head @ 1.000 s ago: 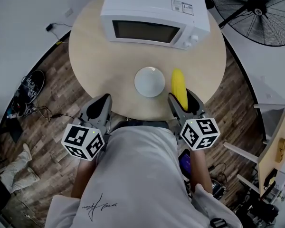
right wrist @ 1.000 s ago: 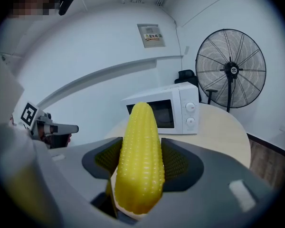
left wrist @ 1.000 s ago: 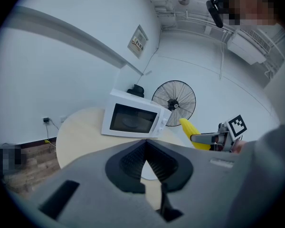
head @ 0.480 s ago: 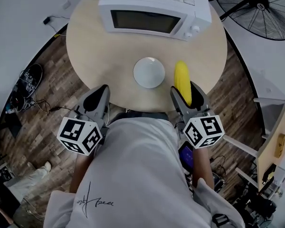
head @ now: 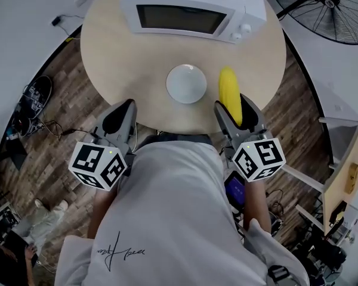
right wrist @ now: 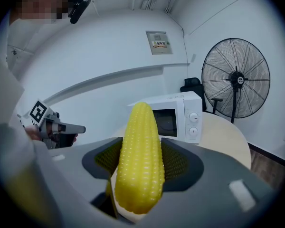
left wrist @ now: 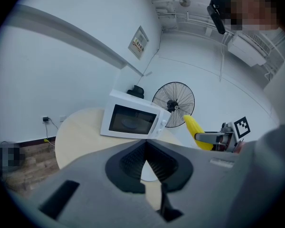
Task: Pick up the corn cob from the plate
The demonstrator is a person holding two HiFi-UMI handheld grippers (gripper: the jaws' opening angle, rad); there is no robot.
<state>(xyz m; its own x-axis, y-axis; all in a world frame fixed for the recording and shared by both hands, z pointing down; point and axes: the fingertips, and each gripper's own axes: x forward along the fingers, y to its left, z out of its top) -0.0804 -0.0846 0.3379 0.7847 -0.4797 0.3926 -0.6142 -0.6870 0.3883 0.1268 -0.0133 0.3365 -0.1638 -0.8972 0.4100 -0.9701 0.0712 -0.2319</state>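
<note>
A yellow corn cob (head: 229,92) (right wrist: 140,156) is clamped lengthwise between the jaws of my right gripper (head: 234,117) (right wrist: 141,163), held above the round table's near right edge. The corn cob (left wrist: 194,128) also shows at the right of the left gripper view. The small white plate (head: 187,83) lies bare on the table, left of the cob. My left gripper (head: 120,119) (left wrist: 146,165) hovers at the table's near left edge, jaws shut with nothing between them.
A white microwave (head: 193,9) (right wrist: 178,116) stands shut at the back of the round beige table (head: 116,52). A black floor fan (head: 325,5) (right wrist: 235,80) stands beyond the table at the right. Cables and shoes (head: 36,94) lie on the wooden floor at the left.
The head view has shifted slightly, so the table sits higher in frame. The right gripper stays shut on the cob beside the plate; the left gripper keeps its place.
</note>
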